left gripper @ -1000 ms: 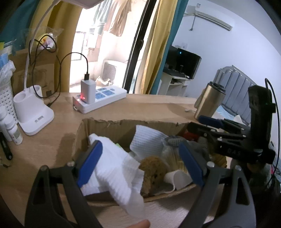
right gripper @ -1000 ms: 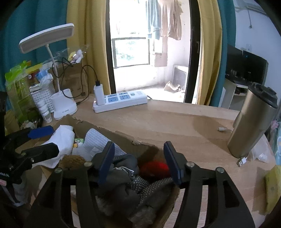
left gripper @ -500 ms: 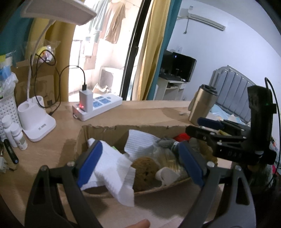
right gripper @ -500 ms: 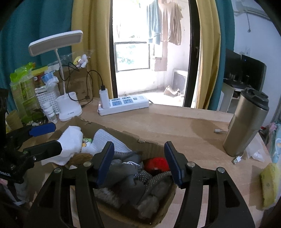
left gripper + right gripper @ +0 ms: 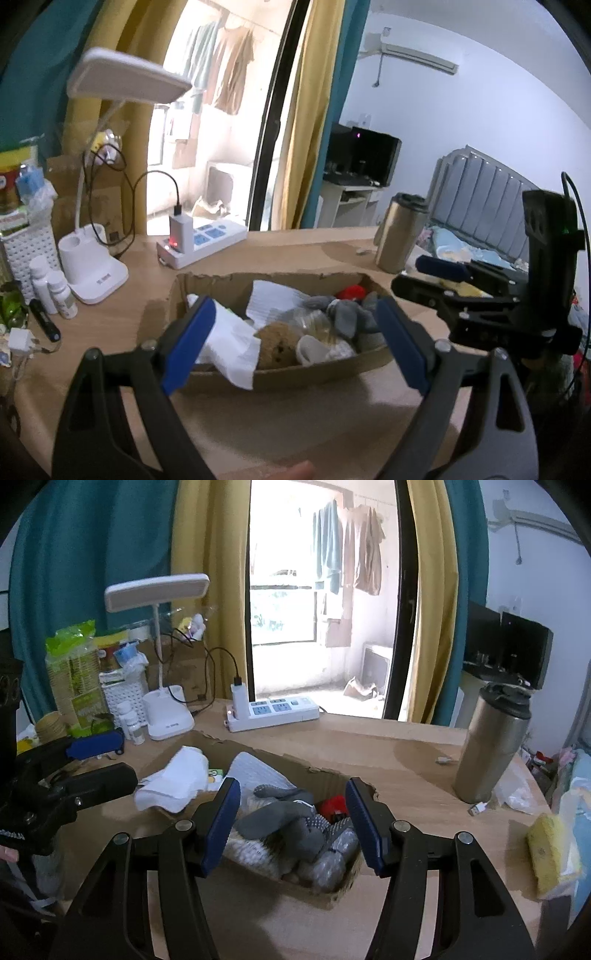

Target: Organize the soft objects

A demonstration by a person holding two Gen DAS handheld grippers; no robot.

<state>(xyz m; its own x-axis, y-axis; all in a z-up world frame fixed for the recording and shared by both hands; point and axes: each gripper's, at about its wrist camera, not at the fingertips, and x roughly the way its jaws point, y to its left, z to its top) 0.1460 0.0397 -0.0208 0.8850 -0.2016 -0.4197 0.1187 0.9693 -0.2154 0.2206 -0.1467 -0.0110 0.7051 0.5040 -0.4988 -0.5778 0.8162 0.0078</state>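
A shallow cardboard box [image 5: 273, 380] [image 5: 325, 890] on the wooden desk holds soft things: a white cloth [image 5: 232, 343] [image 5: 181, 775] draped over its rim, a white textured cloth [image 5: 273, 302] [image 5: 258, 771], a brown sponge [image 5: 277, 343], grey socks [image 5: 347, 314] [image 5: 288, 816] and a red item [image 5: 351, 292] [image 5: 332, 806]. My left gripper [image 5: 291, 347] is open and empty, held back above the box's near side. My right gripper [image 5: 293, 825] is open and empty above the box's right end. A yellow sponge [image 5: 550, 853] lies on the desk at the right.
A steel tumbler [image 5: 491, 746] [image 5: 399, 232] stands right of the box. A power strip with charger [image 5: 273, 709] [image 5: 199, 240], a white desk lamp [image 5: 166, 712] [image 5: 92, 273], small bottles [image 5: 55, 291] and snack packs [image 5: 74, 675] line the back left.
Both grippers have pulled back and up from the box, which now looks smaller and farther. Both stay open and empty. The box contents have not moved.
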